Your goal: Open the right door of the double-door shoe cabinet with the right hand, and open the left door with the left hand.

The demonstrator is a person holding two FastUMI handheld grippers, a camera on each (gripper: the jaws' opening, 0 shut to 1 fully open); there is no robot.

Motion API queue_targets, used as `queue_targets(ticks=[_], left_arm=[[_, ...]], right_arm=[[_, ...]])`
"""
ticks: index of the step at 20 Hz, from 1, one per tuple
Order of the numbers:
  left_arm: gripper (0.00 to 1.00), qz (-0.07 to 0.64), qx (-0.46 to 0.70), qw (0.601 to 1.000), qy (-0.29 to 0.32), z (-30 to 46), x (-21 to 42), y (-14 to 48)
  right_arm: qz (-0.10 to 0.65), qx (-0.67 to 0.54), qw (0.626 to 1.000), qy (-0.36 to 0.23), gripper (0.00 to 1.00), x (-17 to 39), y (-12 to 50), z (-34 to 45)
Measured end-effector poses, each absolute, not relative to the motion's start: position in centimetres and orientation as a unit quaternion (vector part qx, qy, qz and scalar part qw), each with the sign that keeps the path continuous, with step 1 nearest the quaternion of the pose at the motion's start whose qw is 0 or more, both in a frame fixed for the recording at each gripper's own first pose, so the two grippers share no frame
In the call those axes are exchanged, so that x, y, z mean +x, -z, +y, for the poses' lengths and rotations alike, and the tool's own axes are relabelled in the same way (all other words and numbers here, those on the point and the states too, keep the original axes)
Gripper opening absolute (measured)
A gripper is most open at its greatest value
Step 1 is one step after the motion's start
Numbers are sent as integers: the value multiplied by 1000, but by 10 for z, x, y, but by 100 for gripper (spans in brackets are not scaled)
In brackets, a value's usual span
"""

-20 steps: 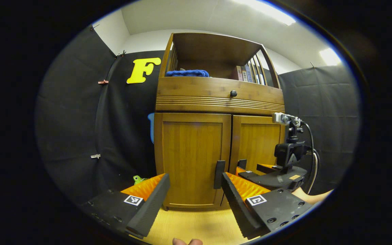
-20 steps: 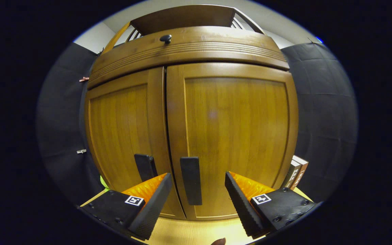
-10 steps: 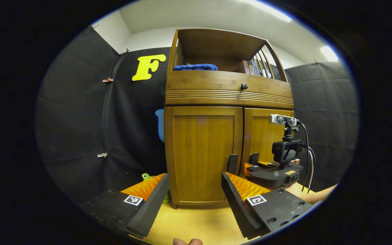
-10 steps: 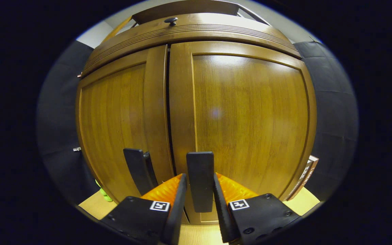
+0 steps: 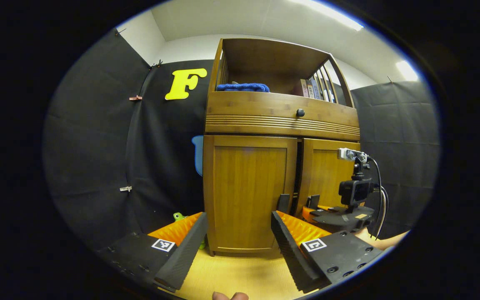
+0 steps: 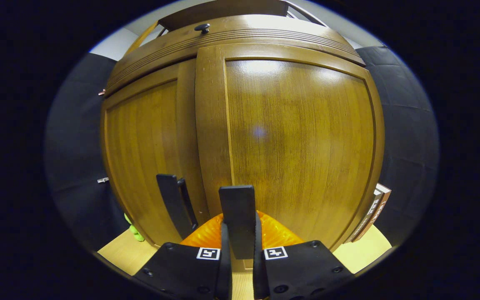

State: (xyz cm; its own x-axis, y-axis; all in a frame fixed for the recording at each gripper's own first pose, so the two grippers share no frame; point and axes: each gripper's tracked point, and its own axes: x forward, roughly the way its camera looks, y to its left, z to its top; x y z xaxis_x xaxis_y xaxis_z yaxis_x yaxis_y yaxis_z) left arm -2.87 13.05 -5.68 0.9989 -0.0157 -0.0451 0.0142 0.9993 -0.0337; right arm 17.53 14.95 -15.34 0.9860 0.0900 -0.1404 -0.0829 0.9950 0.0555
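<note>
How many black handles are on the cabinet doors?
2. One black handle is on the right door, pinched between the right tongs. The other handle is on the left door, with nothing touching it.

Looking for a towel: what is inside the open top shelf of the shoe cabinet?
The top shelf holds a folded blue cloth at left and upright books at right. The front board hides the shelf floor.

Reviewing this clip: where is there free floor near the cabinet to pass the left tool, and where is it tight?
Free: bare floor before the left door. Tight: the door seam, where the right tool clamps the right handle beside the left handle.
</note>
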Motion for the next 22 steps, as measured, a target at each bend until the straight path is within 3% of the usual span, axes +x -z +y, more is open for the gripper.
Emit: queue_targets(ticks=[6,7,14,18,22], left_arm=[[92,14,-31,999,22,106,-41,48],[98,10,-37,999,25,100,-43,44],[92,-1,-50,998,35,66,-52,36],[98,0,-51,998,44,39,-52,36],[92,3,-44,998,44,13,-47,39]], right_arm=[[71,29,995,-61,23,117,149,125],[73,35,995,-63,23,107,148,120],[87,52,993,-65,23,55,141,81],[93,59,992,-55,23,29,140,46],[96,51,993,-36,22,8,137,5]])
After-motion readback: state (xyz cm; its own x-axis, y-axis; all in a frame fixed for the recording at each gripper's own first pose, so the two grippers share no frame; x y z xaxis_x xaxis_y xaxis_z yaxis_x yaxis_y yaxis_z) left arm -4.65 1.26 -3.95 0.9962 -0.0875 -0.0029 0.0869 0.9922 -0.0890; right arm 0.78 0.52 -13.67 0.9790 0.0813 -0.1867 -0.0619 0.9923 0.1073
